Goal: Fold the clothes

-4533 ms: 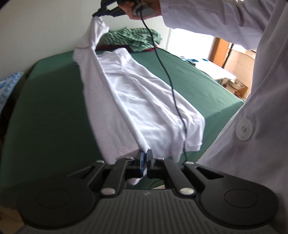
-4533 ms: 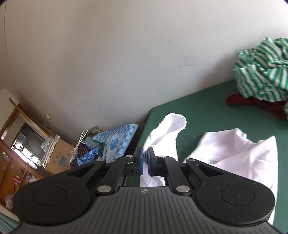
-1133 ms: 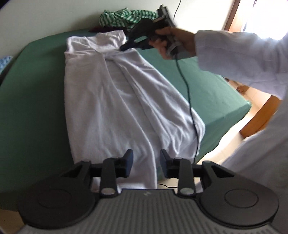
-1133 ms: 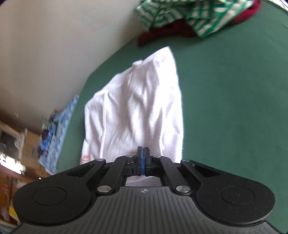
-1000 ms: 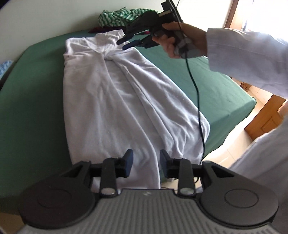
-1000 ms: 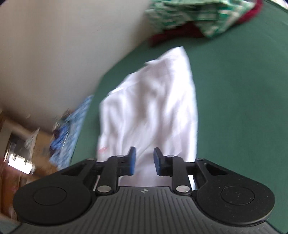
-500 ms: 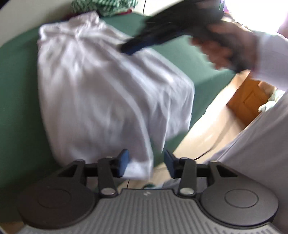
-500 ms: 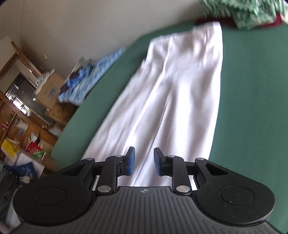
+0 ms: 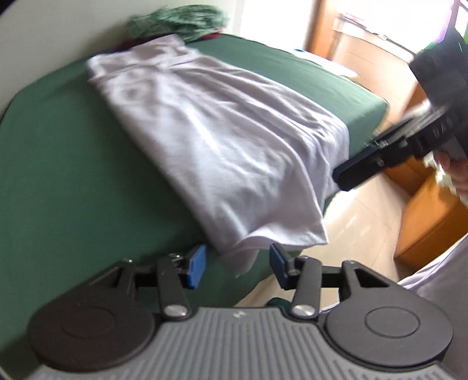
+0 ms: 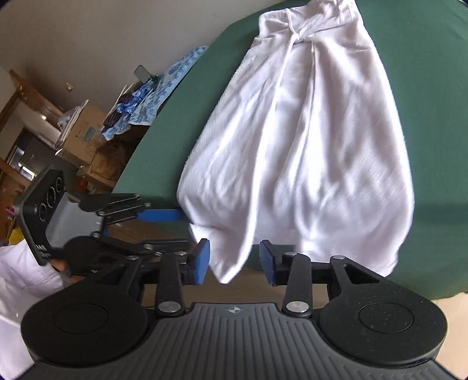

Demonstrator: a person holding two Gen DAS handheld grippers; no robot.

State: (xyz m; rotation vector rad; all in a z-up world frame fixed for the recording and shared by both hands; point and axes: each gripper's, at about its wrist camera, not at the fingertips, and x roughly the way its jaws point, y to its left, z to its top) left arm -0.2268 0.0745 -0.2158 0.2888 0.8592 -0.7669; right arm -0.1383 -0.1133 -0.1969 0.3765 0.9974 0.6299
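A white garment [image 9: 222, 137] lies folded lengthwise on the green bed [image 9: 58, 175], its hem hanging over the near edge. My left gripper [image 9: 237, 267] is at that hem; a drooping corner hangs between its jaws, which are opening, and the pads do not press on it. One dark finger [image 9: 359, 171] of the right gripper shows beside the hem's right corner. In the right wrist view the garment [image 10: 307, 140] runs away from me, and my right gripper [image 10: 234, 261] has a hanging hem corner between its opening jaws, untouched.
A green striped pile of clothes [image 9: 178, 20] lies at the far end of the bed. Left of the bed are a blue patterned cloth [image 10: 163, 84] and cardboard boxes [image 10: 84, 125]. Wooden furniture [image 9: 433, 222] and pale floor lie off the bed's near corner.
The right gripper let go of the garment's far end and travelled to the near hem. Both grippers dropped to the bed's edge and their jaws spread wider.
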